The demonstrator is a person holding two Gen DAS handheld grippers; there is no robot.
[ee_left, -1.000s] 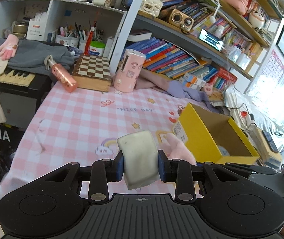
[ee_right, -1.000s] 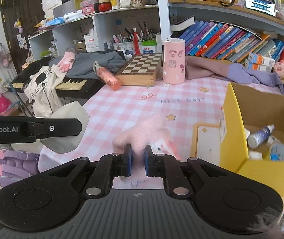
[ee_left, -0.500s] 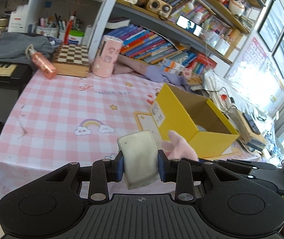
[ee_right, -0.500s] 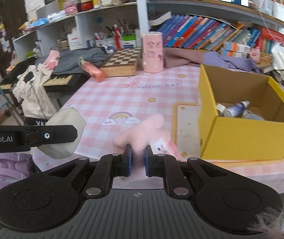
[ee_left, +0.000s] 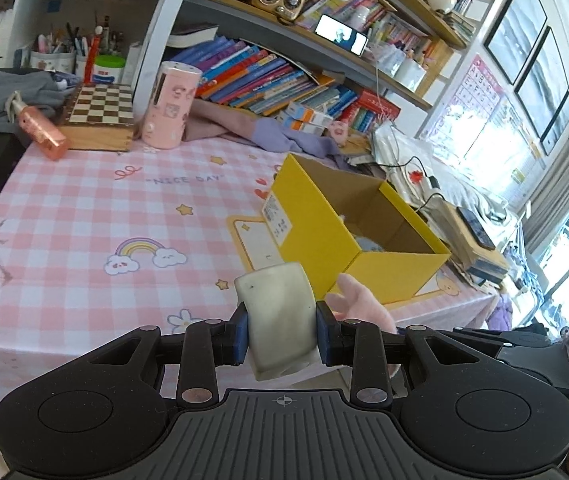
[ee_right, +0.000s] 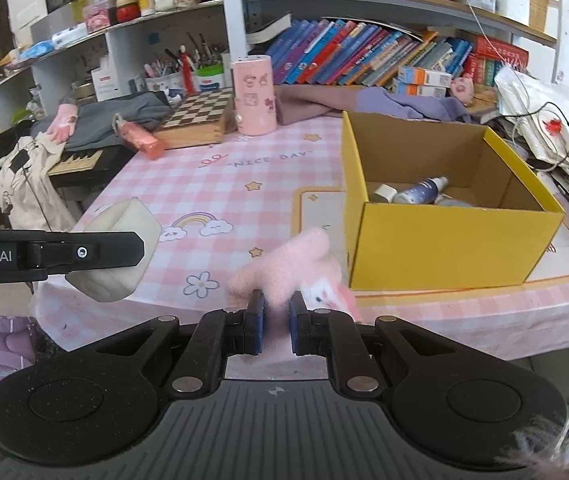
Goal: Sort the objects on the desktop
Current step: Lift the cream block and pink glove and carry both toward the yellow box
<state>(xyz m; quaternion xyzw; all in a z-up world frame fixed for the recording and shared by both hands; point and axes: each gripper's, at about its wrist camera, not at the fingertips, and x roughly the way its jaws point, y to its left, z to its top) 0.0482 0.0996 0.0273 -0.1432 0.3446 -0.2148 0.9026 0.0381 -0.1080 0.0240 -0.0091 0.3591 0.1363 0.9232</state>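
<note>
My left gripper is shut on a cream-white curved case, held above the table's near edge. The same case shows at the left of the right wrist view, pinched by the left gripper's finger. My right gripper is shut on a fluffy pink glove, whose fingers poke up toward the yellow cardboard box. The pink glove also peeks out beside the case. The open box stands on the pink checked tablecloth and holds a spray bottle and a tape roll.
At the table's far edge stand a pink cylinder holder, a wooden chessboard box and a lying pink bottle. Purple cloth and shelves of books lie behind. A keyboard with clothes sits left.
Both grippers swung rightward and drew back toward the table's near edge, each keeping its object. The yellow box now sits closer to the middle of both views.
</note>
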